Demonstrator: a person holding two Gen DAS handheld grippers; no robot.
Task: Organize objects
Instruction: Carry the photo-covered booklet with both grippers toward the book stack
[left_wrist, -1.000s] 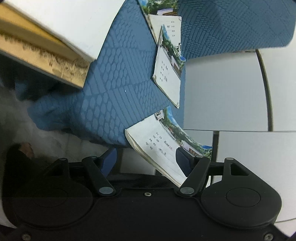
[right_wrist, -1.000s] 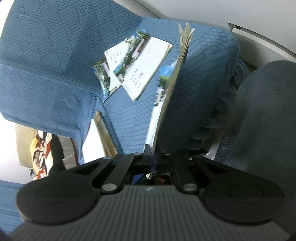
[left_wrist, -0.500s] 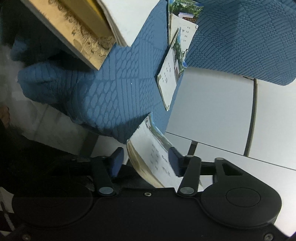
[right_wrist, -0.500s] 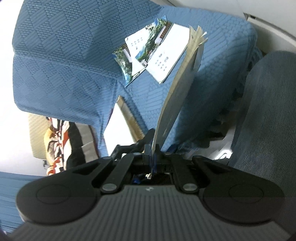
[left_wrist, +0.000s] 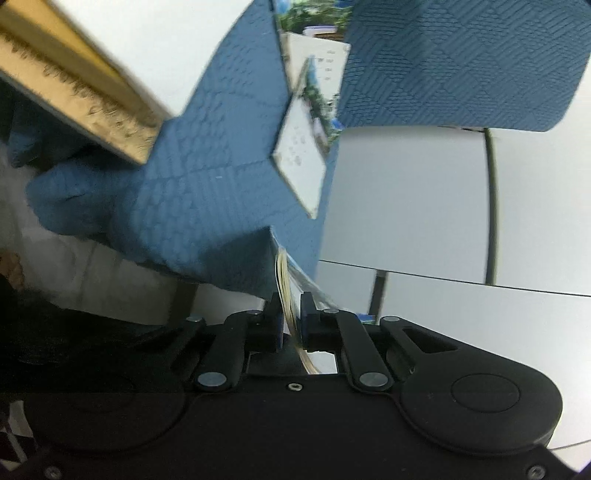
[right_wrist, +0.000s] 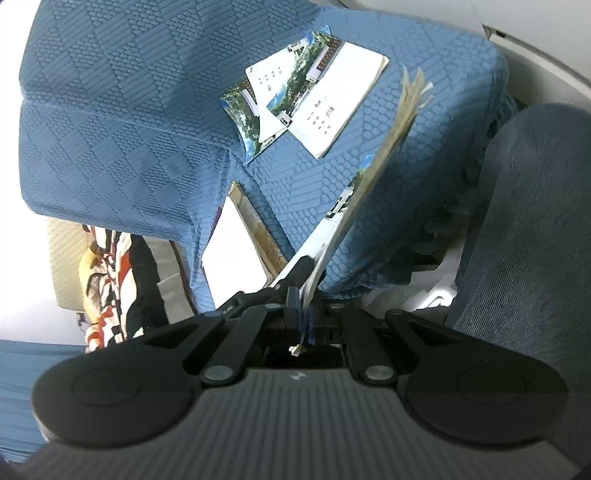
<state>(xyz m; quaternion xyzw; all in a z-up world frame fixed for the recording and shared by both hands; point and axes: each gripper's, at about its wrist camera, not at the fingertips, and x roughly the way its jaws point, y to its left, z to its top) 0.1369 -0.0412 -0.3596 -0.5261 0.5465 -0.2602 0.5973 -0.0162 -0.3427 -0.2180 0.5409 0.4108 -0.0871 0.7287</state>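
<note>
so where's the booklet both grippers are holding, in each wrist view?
Left wrist: booklet lower centre, edge-on, pinched in the left gripper.
Right wrist: same booklet runs from the right gripper up to the right, pages fanned at the top.
Shared landmark: two overlapping booklets lying on the blue cover.

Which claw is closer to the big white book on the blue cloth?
Left, probably. The left claw, just closed on the booklet, sits beside the white book's near corner. The right claw grips the same booklet farther back from it.
</note>
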